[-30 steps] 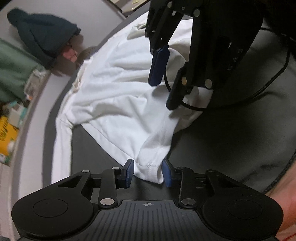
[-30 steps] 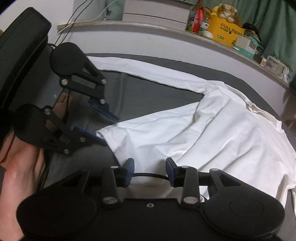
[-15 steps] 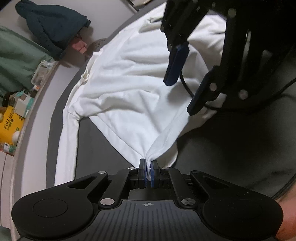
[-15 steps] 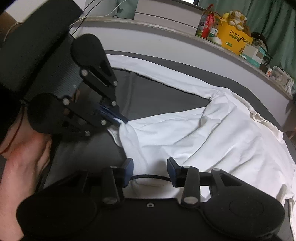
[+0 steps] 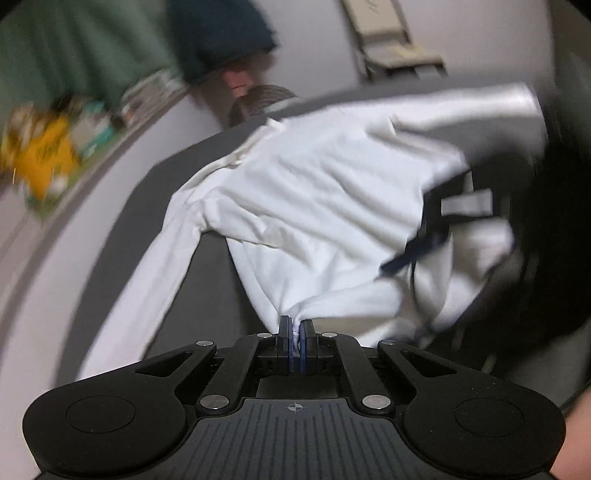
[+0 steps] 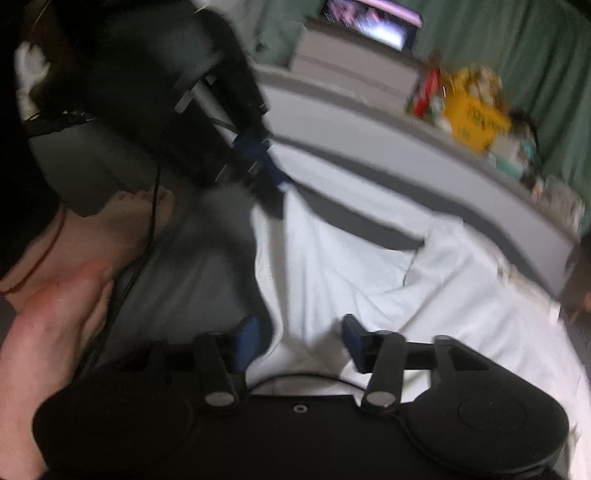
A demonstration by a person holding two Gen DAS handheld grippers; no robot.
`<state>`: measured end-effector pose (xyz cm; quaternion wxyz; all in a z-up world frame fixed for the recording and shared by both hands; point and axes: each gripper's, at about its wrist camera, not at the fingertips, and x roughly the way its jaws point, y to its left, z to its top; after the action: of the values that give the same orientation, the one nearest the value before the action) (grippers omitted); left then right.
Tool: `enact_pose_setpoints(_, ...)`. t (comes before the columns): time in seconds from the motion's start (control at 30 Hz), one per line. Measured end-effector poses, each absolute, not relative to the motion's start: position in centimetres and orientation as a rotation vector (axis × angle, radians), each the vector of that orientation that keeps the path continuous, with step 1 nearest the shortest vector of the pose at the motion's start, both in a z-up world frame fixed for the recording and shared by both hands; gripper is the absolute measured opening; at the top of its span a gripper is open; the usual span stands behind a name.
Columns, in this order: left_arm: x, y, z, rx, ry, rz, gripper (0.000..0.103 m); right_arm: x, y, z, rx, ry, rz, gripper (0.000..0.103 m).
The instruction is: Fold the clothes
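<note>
A white long-sleeved shirt [image 5: 314, 192] lies spread on a dark grey mat [image 5: 155, 206], one sleeve trailing toward the near left. My left gripper [image 5: 295, 334] is shut on the shirt's near hem corner, and the cloth rises bunched from the pads. In the right wrist view the left gripper [image 6: 267, 171] holds that corner lifted, with the shirt [image 6: 369, 280] hanging from it. My right gripper [image 6: 300, 341] hovers low over the hem beside it. Its jaws are opening, with white cloth beneath them and nothing pinched. One of its blue fingers [image 5: 408, 256] shows blurred in the left wrist view.
A pale ledge [image 6: 406, 155] runs behind the mat, carrying a yellow box [image 6: 476, 122] and small items, with a green curtain behind. A dark knitted hat [image 5: 218, 33] sits at the far end. A person's bare skin [image 6: 55, 325] and a black cable [image 6: 142, 251] lie left.
The left gripper shut on the shirt's hem corner, then rose and rolled with it, pulling the cloth up. The right gripper's jaws spread wider. Both views are now motion-blurred.
</note>
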<state>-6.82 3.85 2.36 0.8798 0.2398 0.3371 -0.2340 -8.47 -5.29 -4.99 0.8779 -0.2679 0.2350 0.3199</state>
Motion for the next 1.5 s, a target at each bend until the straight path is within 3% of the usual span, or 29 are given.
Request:
enact_pose_setpoints(0.27, -6.0, 10.5, 3.8, 0.080, 0.831, -0.400, 0.003, -9.9, -1.6, -7.8, -0.769, 0.506, 0.574, 0.065)
enact_pose_setpoints(0.53, -6.7, 12.9, 4.1, -0.050, 0.809, -0.390, 0.003, -9.8, 0.6, -10.4, -0.897, 0.369, 0.416, 0.066)
enact_pose_setpoints(0.57, -6.7, 13.1, 4.3, -0.052, 0.801, -0.389, 0.003, -9.7, 0.6, -10.8, -0.922, 0.356, 0.392, 0.054)
enact_pose_setpoints(0.6, -6.7, 13.3, 4.4, -0.056, 0.795, -0.388, 0.003, -9.5, 0.6, -11.2, -0.955, 0.364, 0.362, 0.033)
enact_pose_setpoints(0.67, -6.5, 13.3, 4.5, -0.023, 0.798, -0.385, 0.003, -9.1, 0.2, -11.4, -0.981, 0.387, 0.328, 0.014)
enact_pose_setpoints(0.77, -6.4, 12.4, 3.9, 0.097, 0.817, -0.390, 0.003, -9.6, -1.0, -10.1, -1.035, 0.360, 0.315, 0.005)
enact_pose_setpoints(0.97, -6.7, 9.7, 0.2, 0.347, 0.936, -0.517, 0.003, -10.7, -4.7, -5.9, -1.150, 0.433, 0.571, 0.004)
enact_pose_setpoints(1.23, -5.4, 6.9, -4.2, 0.512, 1.066, -0.577, 0.003, -10.6, -3.5, -10.1, -1.234, 0.544, 0.658, 0.005)
enact_pose_setpoints(1.37, -4.9, 7.2, -4.9, 0.465, 1.097, -0.548, 0.004, -9.7, -3.9, -8.9, -1.141, 0.586, 0.670, 0.016)
enact_pose_setpoints(1.43, -5.0, 7.9, -5.2, 0.414, 1.103, -0.533, 0.013, -9.4, -4.3, -8.1, -1.076, 0.602, 0.698, 0.028)
enact_pose_setpoints(1.5, -4.8, 8.9, -5.3, 0.352, 1.122, -0.496, 0.042, -8.5, -5.5, -6.0, -0.933, 0.634, 0.767, 0.039)
